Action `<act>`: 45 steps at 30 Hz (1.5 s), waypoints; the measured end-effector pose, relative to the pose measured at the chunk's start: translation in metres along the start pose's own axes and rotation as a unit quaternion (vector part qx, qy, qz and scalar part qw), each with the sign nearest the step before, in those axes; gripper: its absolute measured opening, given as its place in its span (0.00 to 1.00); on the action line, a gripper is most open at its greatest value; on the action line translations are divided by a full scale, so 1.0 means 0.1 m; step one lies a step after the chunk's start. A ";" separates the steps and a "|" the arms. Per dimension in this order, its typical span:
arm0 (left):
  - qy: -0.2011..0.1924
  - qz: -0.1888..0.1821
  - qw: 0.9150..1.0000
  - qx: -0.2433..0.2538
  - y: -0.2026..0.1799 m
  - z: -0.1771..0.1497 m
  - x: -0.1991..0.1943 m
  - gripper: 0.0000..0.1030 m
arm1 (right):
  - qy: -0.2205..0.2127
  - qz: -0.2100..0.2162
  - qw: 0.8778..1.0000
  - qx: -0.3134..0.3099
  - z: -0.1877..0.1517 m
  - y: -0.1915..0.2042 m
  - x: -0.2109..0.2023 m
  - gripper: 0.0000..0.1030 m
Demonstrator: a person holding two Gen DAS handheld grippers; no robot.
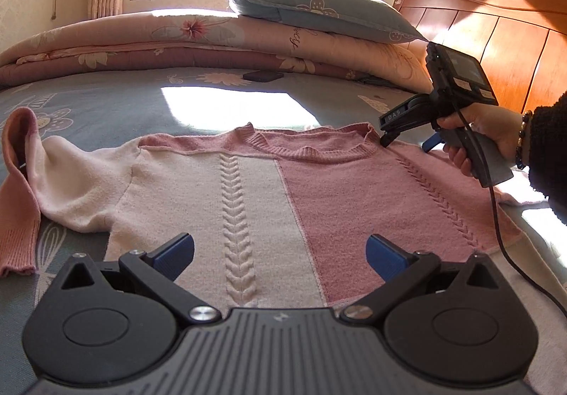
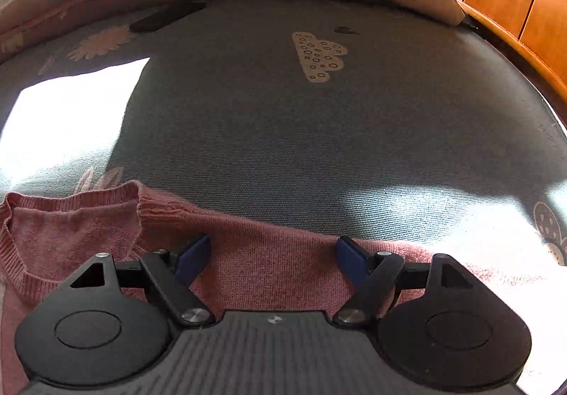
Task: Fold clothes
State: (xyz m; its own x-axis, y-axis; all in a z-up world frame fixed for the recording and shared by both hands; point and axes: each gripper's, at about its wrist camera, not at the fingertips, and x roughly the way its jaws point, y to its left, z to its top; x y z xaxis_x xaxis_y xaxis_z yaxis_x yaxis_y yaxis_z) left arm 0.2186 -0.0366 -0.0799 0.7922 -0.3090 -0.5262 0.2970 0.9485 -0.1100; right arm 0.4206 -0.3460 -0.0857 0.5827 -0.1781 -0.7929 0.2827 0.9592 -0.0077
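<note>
A knit sweater (image 1: pixel 290 189), half cream and half pink, lies flat on the bed with its collar (image 1: pixel 312 143) at the far side. Its left sleeve (image 1: pixel 21 182) is bunched and bent at the left. My left gripper (image 1: pixel 280 253) is open, low over the sweater's hem. My right gripper (image 2: pixel 273 257) is open over the pink right shoulder (image 2: pixel 269 253), beside the collar (image 2: pixel 71 210). In the left wrist view the right gripper (image 1: pixel 389 138) touches down at the collar's right end, held by a hand.
The grey-blue bed sheet (image 2: pixel 319 133) extends beyond the sweater. A folded quilt (image 1: pixel 177 40) and a pillow (image 1: pixel 319 9) lie at the far side, with a dark phone (image 1: pixel 263 76) in front. A wooden headboard (image 1: pixel 496 40) stands at the right.
</note>
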 end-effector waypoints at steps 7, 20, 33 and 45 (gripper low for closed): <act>-0.004 0.008 1.000 -0.025 0.15 0.05 -0.02 0.99 | -0.031 0.023 0.998 0.055 0.14 -0.19 -0.06 0.84; 0.014 0.006 0.997 -0.077 0.27 0.06 0.00 0.99 | 0.047 0.147 0.983 0.096 -0.72 -0.83 -1.09 0.84; 0.016 -0.005 0.996 -0.089 0.27 0.06 -0.01 0.99 | 0.004 0.154 0.985 0.081 -1.07 -0.79 -1.37 0.82; 0.017 -0.009 0.996 -0.086 0.24 0.05 -0.02 1.00 | 0.039 0.169 0.980 0.097 -1.60 -0.65 -1.47 0.82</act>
State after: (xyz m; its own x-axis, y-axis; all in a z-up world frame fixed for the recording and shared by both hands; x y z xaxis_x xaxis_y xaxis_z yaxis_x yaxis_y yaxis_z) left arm 0.2266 -0.0136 -0.0768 0.7687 -0.3261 -0.5502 0.2122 0.9416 -0.2616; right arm 0.1940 -0.3471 -0.0659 0.6103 0.1670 -0.7744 0.2277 0.8993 0.3734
